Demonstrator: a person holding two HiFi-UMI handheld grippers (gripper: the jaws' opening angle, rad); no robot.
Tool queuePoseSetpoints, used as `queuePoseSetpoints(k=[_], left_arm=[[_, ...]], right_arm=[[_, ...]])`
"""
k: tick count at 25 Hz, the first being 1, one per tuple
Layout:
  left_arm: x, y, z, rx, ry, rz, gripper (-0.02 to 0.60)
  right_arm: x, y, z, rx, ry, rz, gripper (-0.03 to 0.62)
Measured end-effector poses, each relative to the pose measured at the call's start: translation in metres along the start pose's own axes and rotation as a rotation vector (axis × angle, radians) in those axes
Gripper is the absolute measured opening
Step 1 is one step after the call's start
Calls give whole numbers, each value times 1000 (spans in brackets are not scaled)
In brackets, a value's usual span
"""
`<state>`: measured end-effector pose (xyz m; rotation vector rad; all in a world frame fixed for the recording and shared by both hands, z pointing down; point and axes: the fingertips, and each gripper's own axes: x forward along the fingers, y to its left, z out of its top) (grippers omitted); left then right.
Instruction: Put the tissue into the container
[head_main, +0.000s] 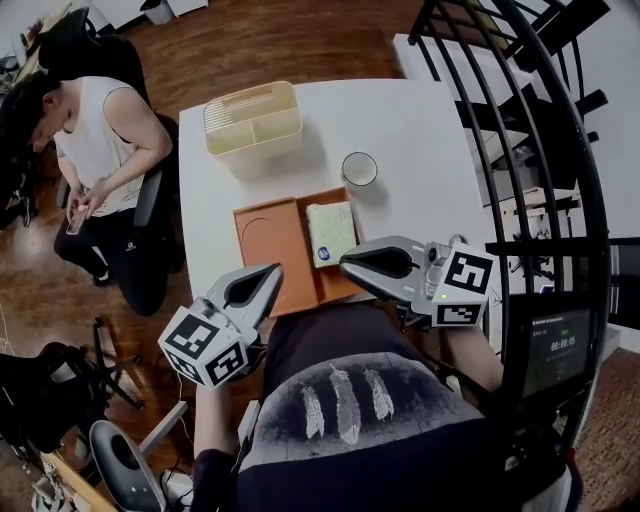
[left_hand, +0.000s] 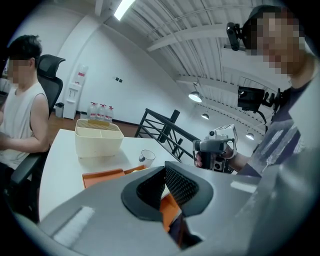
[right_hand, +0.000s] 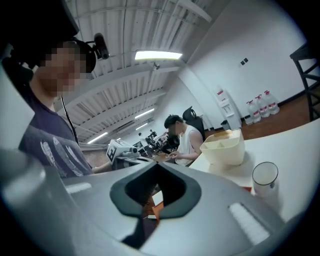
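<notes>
A pale tissue packet (head_main: 331, 232) with a blue mark lies on the right half of an orange tray (head_main: 272, 243) on the white table (head_main: 420, 130). The cream container (head_main: 252, 120), divided into compartments, stands at the table's far left, and shows again as the container (left_hand: 98, 137) and the container (right_hand: 223, 146). My left gripper (head_main: 272, 270) hovers shut over the tray's near left corner, holding nothing. My right gripper (head_main: 345, 262) is shut and empty just past the tray's near right corner, close to the packet. The two grippers do not touch the packet.
A clear glass cup (head_main: 360, 168) stands behind the tray to the right. A seated person (head_main: 100, 150) is at the table's left side in an office chair. A black stair railing (head_main: 540, 130) runs along the right. Water bottles (left_hand: 100, 111) stand by the far wall.
</notes>
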<state>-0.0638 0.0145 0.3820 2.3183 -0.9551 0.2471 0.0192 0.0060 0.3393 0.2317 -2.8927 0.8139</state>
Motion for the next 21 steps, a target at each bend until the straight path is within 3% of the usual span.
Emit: queuePoseSetpoints(k=[21], left_arm=[[1,-24,3,-5,-51,100,14]], right_arm=[[-11,7,5,-37,23,151,3]])
